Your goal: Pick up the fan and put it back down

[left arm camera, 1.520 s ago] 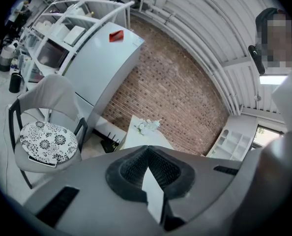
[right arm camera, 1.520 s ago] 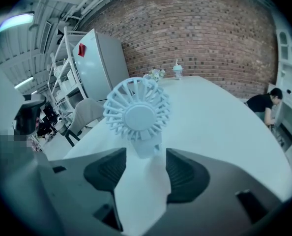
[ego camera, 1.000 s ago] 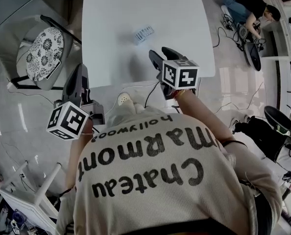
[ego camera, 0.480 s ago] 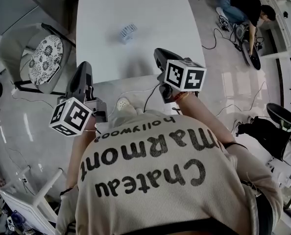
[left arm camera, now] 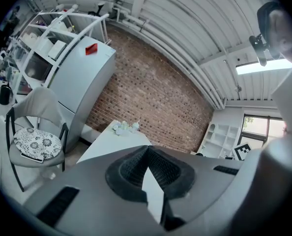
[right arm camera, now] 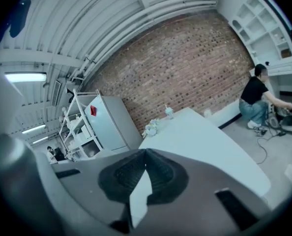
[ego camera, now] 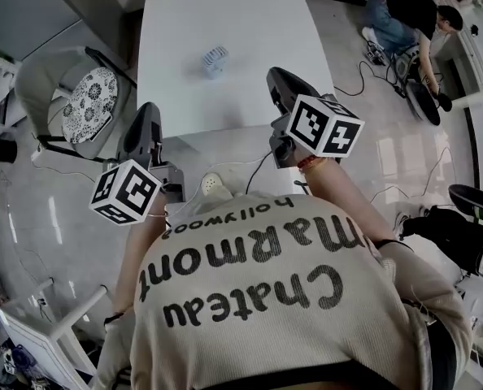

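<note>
Right gripper (ego camera: 277,78): jaws are brought together; nothing is clamped; it is seen over the near right part of the table (ego camera: 250,23).
Left gripper (ego camera: 147,110): jaw tips are met; nothing is clamped; it is held at the table's near left edge.
Fan (ego camera: 215,59): set on the table, ahead of both grippers and between them, touched by neither.

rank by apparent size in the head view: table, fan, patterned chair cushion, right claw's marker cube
1. table
2. patterned chair cushion and marker cube: about alike, and the cube is nearer the camera, so unranked
3. fan
</note>
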`<state>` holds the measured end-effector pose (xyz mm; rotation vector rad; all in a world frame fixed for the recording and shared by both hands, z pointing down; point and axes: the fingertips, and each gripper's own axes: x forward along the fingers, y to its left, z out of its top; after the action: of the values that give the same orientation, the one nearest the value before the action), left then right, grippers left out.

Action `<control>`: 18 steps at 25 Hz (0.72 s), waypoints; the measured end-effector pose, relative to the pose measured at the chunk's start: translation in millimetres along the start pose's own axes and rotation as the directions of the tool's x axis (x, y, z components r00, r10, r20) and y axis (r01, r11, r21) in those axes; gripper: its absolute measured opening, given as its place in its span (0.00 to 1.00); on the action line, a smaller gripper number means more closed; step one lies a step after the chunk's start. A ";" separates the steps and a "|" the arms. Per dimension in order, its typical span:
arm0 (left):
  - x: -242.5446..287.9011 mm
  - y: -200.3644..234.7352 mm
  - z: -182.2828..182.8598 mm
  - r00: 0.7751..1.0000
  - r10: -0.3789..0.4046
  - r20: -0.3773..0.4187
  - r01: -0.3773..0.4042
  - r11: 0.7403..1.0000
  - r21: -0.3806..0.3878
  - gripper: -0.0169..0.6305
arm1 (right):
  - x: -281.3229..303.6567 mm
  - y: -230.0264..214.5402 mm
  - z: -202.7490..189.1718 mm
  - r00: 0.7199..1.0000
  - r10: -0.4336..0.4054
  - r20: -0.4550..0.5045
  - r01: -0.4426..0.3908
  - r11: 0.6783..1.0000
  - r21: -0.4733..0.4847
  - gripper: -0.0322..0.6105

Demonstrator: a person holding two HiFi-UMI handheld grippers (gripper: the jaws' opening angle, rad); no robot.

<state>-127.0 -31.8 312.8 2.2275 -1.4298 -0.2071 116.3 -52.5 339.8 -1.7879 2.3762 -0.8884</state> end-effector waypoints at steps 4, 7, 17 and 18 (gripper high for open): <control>-13.0 -9.2 3.4 1.000 0.022 0.019 -0.023 0.999 0.045 0.03 | -20.7 16.2 20.0 0.996 0.032 0.088 -0.023 0.994 -0.104 0.05; -22.5 -13.8 2.7 0.999 0.044 0.031 -0.046 0.997 0.064 0.03 | -34.8 26.7 27.7 0.990 0.062 0.127 -0.039 0.983 -0.180 0.05; -44.7 -37.4 -12.5 0.999 0.003 0.036 -0.005 0.998 0.058 0.03 | -63.1 31.5 21.4 0.985 0.099 0.142 -0.068 0.976 -0.205 0.05; -47.0 -39.5 -14.3 0.999 0.003 0.036 -0.005 0.998 0.056 0.03 | -65.3 31.0 20.2 0.985 0.100 0.139 -0.070 0.976 -0.205 0.05</control>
<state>-110.2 27.7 300.6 2.2759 -1.4763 -0.2089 118.5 2.8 289.0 -1.7298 2.4996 -0.5032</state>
